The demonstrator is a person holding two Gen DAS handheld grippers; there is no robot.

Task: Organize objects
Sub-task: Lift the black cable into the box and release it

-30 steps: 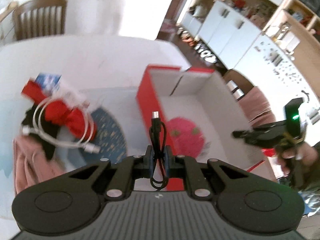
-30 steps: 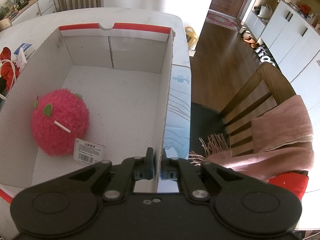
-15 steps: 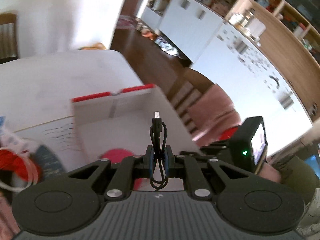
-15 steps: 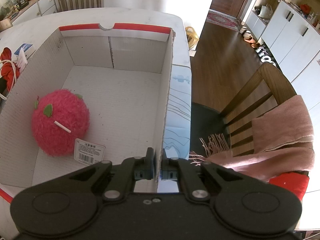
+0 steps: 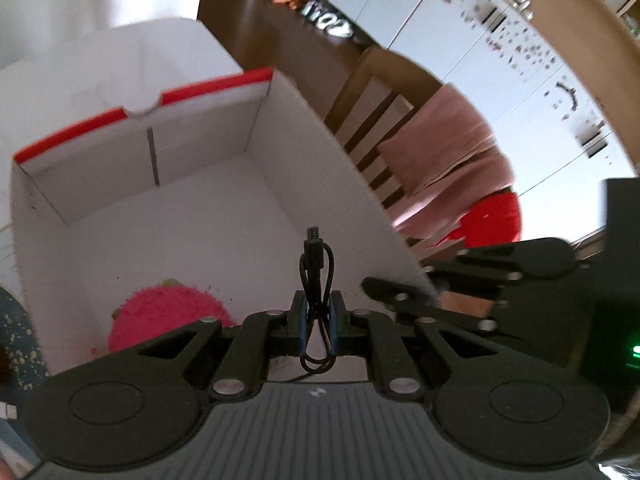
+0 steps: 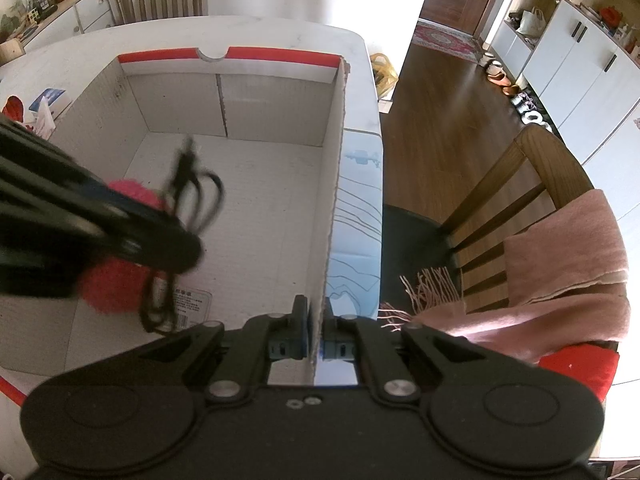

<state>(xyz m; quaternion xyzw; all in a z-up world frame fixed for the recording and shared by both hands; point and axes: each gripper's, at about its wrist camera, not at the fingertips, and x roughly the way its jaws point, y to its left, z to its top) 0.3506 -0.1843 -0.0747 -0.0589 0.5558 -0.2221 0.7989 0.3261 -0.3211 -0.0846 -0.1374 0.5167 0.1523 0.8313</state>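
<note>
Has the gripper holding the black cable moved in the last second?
Yes. The left gripper, shut on the black cable, has swung from beside the box to over its inside, above the pink plush ball.

The open cardboard box [image 6: 276,152] is white inside with a red rim stripe. Inside it lies a fuzzy pink plush ball [image 5: 168,312] with green leaf patches. Over it hangs a coiled black cable [image 5: 316,280]. Beside the box, a pale pink fringed scarf [image 6: 560,272] drapes a brown wooden chair [image 6: 532,168].
</note>
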